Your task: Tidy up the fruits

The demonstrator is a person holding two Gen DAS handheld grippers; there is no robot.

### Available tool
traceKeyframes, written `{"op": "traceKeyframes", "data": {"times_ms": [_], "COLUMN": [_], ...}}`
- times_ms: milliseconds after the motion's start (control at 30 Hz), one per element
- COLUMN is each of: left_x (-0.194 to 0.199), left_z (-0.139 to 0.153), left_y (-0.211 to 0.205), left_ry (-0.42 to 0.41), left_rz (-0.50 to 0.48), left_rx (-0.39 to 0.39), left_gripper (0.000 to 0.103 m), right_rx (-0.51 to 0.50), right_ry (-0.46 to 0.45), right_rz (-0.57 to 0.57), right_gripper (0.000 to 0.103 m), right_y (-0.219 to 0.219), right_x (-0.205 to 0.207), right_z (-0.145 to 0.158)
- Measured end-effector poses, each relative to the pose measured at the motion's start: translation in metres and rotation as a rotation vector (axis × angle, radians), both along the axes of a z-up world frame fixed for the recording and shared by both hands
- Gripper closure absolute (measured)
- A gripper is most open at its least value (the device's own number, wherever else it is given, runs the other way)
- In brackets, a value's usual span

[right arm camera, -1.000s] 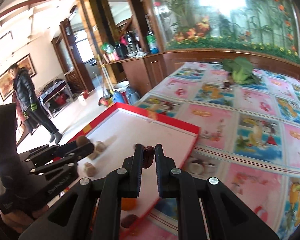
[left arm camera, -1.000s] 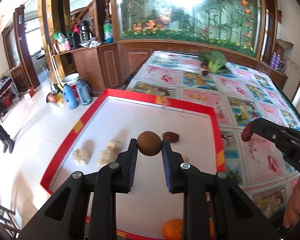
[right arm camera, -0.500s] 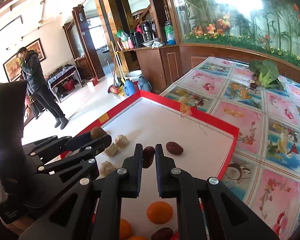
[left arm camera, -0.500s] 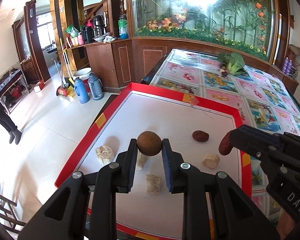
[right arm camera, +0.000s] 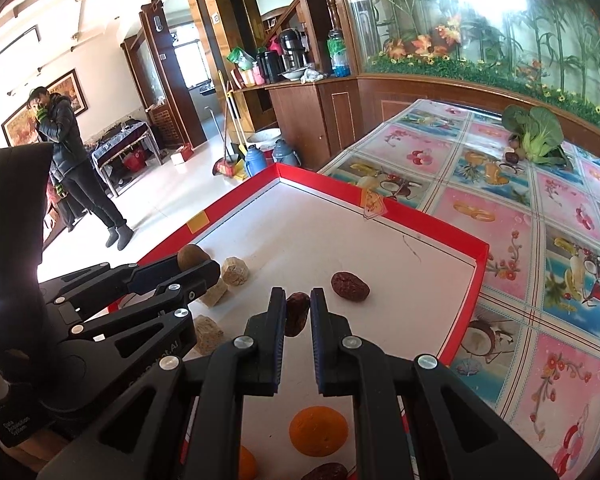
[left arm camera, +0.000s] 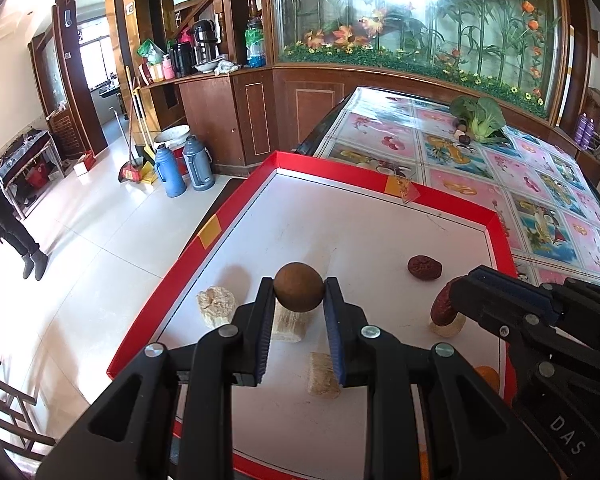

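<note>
Both tools have carried their fruit further over the red-edged tray (left arm camera: 342, 168) | left tool (left arm camera: 299, 294) clamps brown round fruit (left arm camera: 299, 293) above pale chunks (left arm camera: 216, 304) | right tool (right arm camera: 298, 314) grips dark date (right arm camera: 296, 314) near loose date (right arm camera: 350, 286) | step: carrying to group | next: lower each beside its kind, then release

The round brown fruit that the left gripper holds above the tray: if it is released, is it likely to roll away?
Probably yes. The round brown fruit looks nearly spherical, and the white tray floor appears smooth and flat. The red rim would likely stop it. It seems firm, since the left gripper pinches it without visible denting.
</note>
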State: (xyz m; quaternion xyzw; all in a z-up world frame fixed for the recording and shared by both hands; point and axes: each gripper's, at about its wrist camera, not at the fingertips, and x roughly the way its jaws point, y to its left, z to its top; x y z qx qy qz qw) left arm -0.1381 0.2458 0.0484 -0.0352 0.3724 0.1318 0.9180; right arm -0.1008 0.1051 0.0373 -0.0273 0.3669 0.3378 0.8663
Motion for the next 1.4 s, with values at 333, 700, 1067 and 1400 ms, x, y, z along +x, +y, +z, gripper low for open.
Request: {"op": "traceKeyframes", "data": {"times_ms": [333,700,1067,1400], "left_x": [0.008,0.013,0.004,-0.017], "left_z": [-0.009,-0.014,-0.005,0.025], "left_y": [0.002,-0.002,-0.009,-0.026], "left_ry": [0.033,0.047,0.028,-0.050], "left_rz": [0.001,0.003,0.030,0.049], "left_rx": [0.003,0.034,0.060,0.111], "left_gripper": [0.076,0.076,0.024,0.007], "right_rx": [-0.018,-0.022,0.027,0.060], "right_ry": [0.029,0.020,-0.040,-0.142], "right_rz": [-0.016,-0.026,-0.079,-0.142], "right_gripper": [0.093,0.092,0.074,0.045], "right_y": [-0.001,-0.003,-0.028,-0.062], "right_x": [0.007,0.006,-0.009,-0.039], "right_z": [-0.010,-0.008,0.014,0.043]}}
